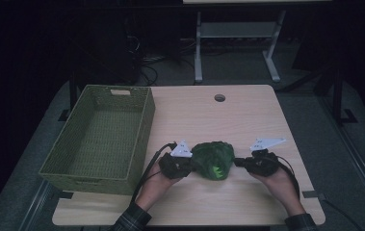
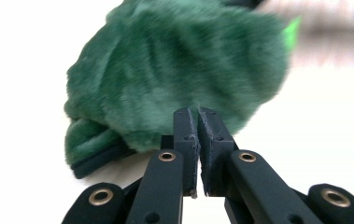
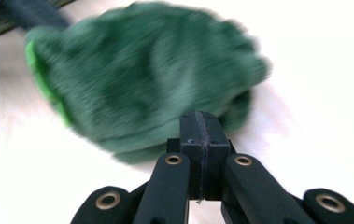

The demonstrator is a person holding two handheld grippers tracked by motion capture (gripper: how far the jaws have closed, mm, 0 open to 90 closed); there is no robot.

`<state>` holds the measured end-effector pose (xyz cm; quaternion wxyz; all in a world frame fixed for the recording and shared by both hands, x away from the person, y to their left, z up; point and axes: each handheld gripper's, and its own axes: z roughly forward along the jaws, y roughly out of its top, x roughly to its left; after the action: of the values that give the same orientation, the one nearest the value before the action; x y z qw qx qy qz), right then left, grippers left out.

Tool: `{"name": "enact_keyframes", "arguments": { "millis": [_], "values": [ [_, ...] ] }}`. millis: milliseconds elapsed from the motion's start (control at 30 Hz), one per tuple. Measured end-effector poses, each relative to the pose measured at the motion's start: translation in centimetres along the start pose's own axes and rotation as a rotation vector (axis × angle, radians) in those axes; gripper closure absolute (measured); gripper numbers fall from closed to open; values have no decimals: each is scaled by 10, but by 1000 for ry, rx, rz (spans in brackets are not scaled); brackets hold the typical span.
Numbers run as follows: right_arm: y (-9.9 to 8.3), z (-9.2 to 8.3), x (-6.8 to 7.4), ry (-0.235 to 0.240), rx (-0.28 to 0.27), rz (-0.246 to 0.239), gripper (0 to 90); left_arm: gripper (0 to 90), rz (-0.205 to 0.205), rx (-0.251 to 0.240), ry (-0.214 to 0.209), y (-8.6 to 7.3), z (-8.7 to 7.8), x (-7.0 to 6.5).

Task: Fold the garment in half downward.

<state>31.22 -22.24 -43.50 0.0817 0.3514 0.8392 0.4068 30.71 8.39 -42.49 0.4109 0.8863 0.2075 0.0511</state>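
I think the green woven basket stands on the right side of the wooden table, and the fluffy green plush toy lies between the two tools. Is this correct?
Not quite. The green woven basket stands on the left side of the light wooden table, as the high view shows. The rest holds: the fluffy green plush toy lies between the left tool and the right tool.

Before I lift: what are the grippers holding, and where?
Both are shut at the green plush toy, left gripper and right gripper on opposite edges; pinched fabric can't be confirmed.
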Motion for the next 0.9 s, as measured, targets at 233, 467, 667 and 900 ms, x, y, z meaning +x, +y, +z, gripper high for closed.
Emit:
{"name": "enact_keyframes", "arguments": {
  "millis": [233,467,667,900],
  "values": [
    [21,4,-29,-41,-32,44,897,860,3,-1,-47,5,5,-14],
    [44,39,-49,-28,-12,61,897,860,22,19,-92,7,27,-26],
    [56,68,-52,22,6,56,897,864,7,48,-98,5,46,-24],
    [55,85,-50,86,67,43,898,887,-1,88,-79,-1,57,-15]
  ]
}}
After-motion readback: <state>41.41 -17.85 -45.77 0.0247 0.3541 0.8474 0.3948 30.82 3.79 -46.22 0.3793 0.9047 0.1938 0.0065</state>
